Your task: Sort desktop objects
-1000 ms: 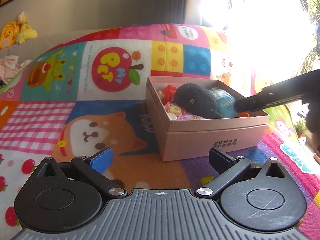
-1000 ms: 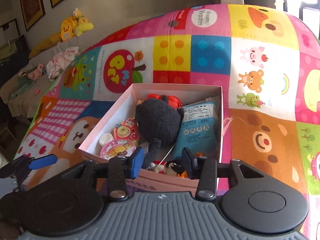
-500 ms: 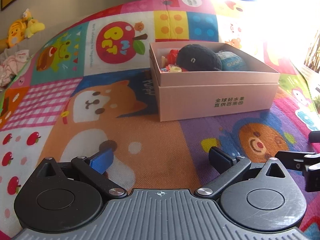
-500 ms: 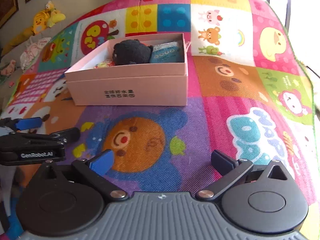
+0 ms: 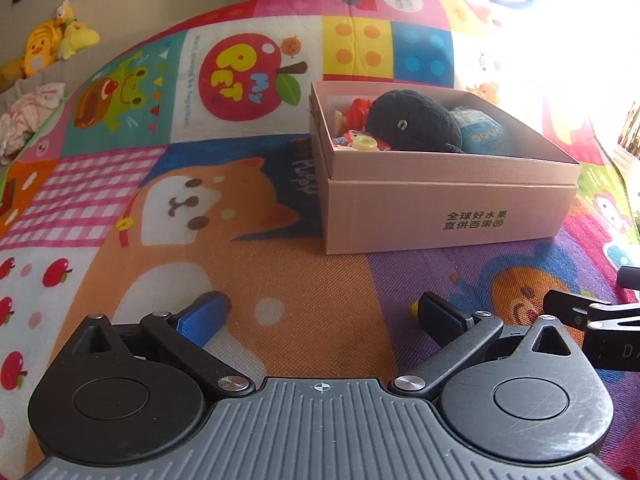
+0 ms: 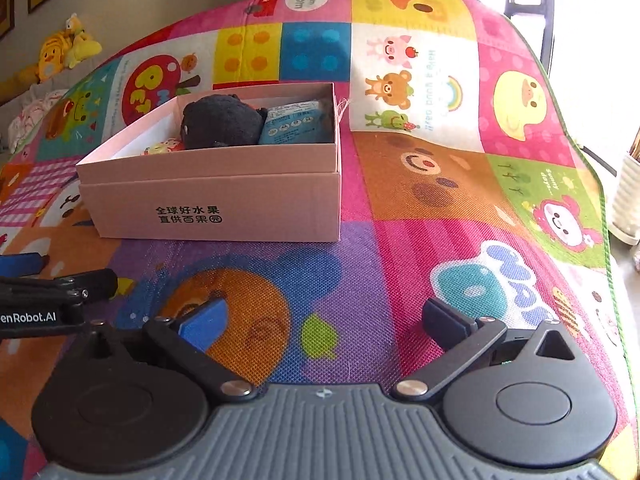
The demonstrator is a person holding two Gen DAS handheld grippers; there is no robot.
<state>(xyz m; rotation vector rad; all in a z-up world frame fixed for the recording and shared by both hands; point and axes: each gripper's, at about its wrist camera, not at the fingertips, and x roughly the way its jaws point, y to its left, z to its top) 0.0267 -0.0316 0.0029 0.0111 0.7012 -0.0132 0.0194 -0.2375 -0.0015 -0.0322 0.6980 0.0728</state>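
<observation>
A pink cardboard box (image 5: 448,216) (image 6: 224,204) stands on a colourful play mat. Inside lie a black plush toy (image 5: 412,122) (image 6: 220,122), a blue snack packet (image 5: 482,136) (image 6: 296,122), a red toy (image 5: 358,108) and small round trinkets (image 5: 362,143). My left gripper (image 5: 320,312) is open and empty, low over the mat in front of the box. My right gripper (image 6: 324,316) is open and empty, near the mat, to the right of the left one. Each gripper shows at the edge of the other's view.
The play mat (image 6: 440,184) covers the whole surface. Yellow plush toys (image 5: 44,46) and crumpled clothes (image 5: 28,110) lie on a couch at far left. A white ribbed container (image 6: 630,200) stands past the mat's right edge.
Both grippers have pulled back from the box toward the near side of the mat. The right gripper, narrowly open above the box a second ago, now stands wide open and empty.
</observation>
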